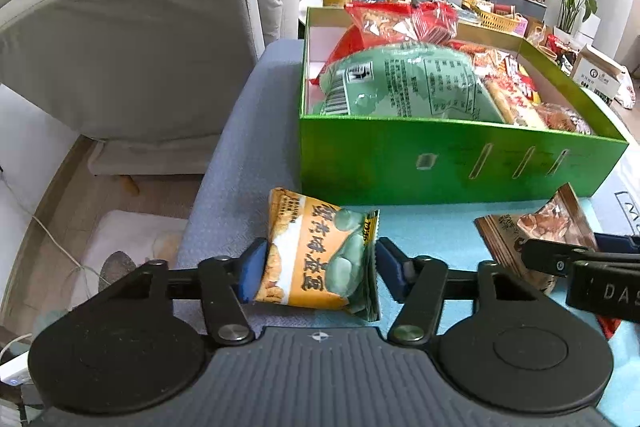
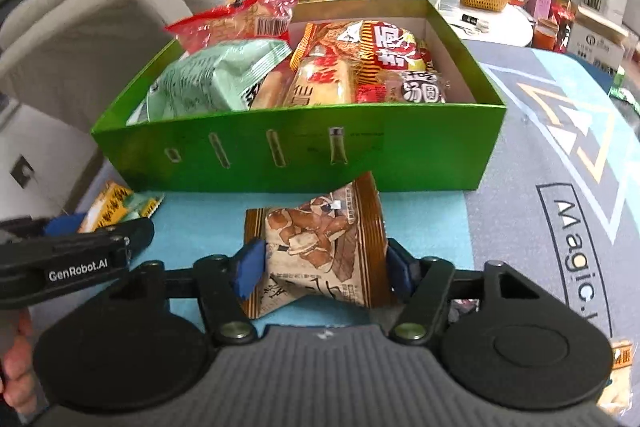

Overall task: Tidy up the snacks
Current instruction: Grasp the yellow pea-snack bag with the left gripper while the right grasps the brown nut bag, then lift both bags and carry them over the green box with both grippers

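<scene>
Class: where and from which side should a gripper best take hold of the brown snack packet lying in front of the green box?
Grip the brown packet across its two long side edges, coming from the near end, angled down. It lies flat and puffed, lengthwise toward the green box, so its middle fits between the jaws, as the right gripper shows.

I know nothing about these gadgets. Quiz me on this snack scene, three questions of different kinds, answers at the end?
1. True or false: the green box is empty.
2. Which packet sits between the left gripper fingers: (a) orange pea packet, (b) brown packet, (c) pale green bag?
3. What does the right gripper close on?

Key: 1 false, it holds many snack bags. 2 a. 3 the brown packet, lying on the blue mat before the box.
</scene>
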A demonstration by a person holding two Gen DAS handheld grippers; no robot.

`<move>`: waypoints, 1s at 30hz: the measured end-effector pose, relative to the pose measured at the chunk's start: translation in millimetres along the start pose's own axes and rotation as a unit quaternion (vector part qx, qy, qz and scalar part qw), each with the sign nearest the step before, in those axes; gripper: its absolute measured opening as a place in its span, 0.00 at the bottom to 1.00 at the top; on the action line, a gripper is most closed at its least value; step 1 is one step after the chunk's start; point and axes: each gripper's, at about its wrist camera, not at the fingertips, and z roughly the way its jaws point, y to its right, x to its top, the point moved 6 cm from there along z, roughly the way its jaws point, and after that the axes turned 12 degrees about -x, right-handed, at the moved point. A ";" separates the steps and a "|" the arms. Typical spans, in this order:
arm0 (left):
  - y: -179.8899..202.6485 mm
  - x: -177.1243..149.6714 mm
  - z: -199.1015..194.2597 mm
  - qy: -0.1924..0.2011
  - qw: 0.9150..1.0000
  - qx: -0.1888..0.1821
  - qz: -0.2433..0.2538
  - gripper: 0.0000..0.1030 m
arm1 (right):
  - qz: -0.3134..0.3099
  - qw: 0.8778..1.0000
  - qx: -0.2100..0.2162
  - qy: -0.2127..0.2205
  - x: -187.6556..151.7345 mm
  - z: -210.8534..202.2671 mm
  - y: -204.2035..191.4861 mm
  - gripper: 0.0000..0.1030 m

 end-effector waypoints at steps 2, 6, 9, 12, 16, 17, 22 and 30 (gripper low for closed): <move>1.1 -0.3 -3.6 -0.002 1.000 -0.006 -0.004 0.47 | 0.010 1.000 0.008 -0.002 0.3 -1.4 1.4 0.77; 5.6 -4.6 -9.5 -0.005 1.000 -0.018 -0.007 0.45 | 0.030 0.999 0.030 -0.008 -0.1 -6.2 3.6 0.75; 9.4 -4.6 -17.1 0.001 1.000 -0.022 -0.007 0.44 | 0.048 0.997 0.054 -0.017 0.0 -9.8 4.9 0.74; 12.5 0.5 -25.4 0.011 1.000 -0.025 -0.009 0.44 | 0.062 0.996 0.067 -0.020 0.7 -13.9 7.5 0.74; 17.3 8.2 -39.5 0.027 0.999 -0.029 -0.005 0.44 | 0.072 0.995 0.073 -0.013 3.1 -21.0 12.1 0.74; 18.7 9.8 -42.7 0.031 0.999 -0.030 -0.005 0.44 | 0.076 0.994 0.076 -0.011 4.3 -23.1 13.7 0.74; 28.4 19.0 -58.5 0.050 0.998 -0.040 -0.001 0.44 | 0.095 0.991 0.097 0.002 11.8 -37.7 21.4 0.74; 50.0 41.2 -72.9 0.073 0.995 -0.058 0.016 0.44 | 0.120 0.984 0.120 0.047 37.3 -66.7 32.7 0.74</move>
